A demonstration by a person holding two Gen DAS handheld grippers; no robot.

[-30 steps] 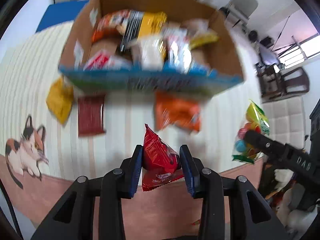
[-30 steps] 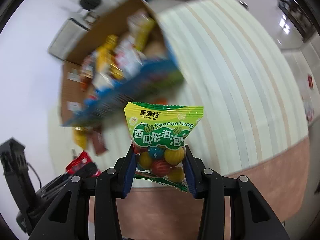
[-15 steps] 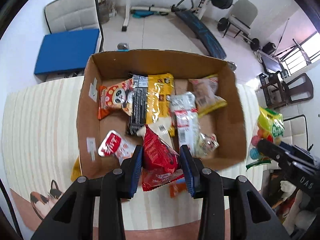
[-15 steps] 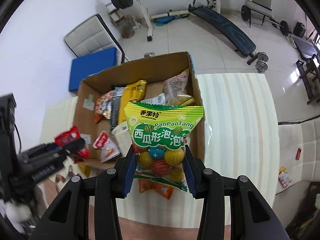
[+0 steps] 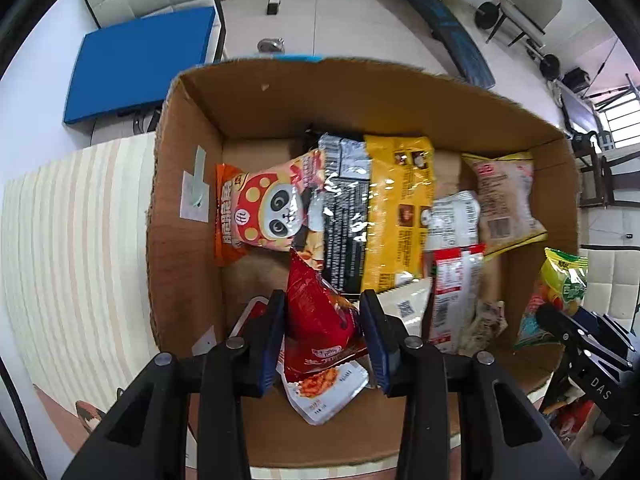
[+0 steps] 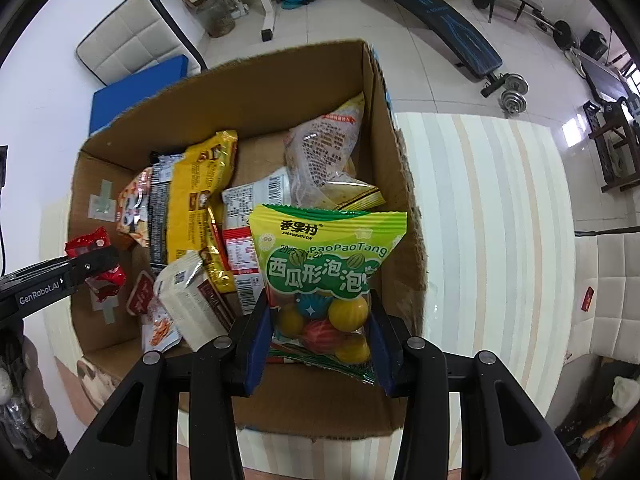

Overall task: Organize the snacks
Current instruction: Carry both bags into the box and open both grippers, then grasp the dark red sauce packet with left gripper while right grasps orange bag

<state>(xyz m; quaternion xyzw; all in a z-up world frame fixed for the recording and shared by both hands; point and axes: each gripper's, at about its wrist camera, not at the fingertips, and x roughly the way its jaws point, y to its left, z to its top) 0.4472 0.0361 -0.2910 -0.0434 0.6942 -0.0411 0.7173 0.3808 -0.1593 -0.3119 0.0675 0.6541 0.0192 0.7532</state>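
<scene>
My left gripper (image 5: 323, 334) is shut on a red snack packet (image 5: 320, 316) and holds it over the near left part of an open cardboard box (image 5: 184, 216). My right gripper (image 6: 318, 342) is shut on a green bubble-gum bag (image 6: 326, 264) above the box's near right corner (image 6: 404, 208). The box holds several snacks: a panda packet (image 5: 264, 208), a yellow and black bag (image 5: 396, 208) and a pale bag (image 5: 504, 204). The left gripper with its red packet (image 6: 96, 264) shows at the left of the right wrist view; the right gripper's bag (image 5: 560, 292) shows at the right of the left wrist view.
The box stands on a striped tablecloth (image 6: 500, 240). Beyond the table are a blue mat (image 5: 136, 60), white chairs (image 6: 128, 40) and a weight bench (image 6: 436, 12) on a tiled floor.
Both grippers have risen from table level and moved forward over the box, each still holding its packet. The box interior now fills both views.
</scene>
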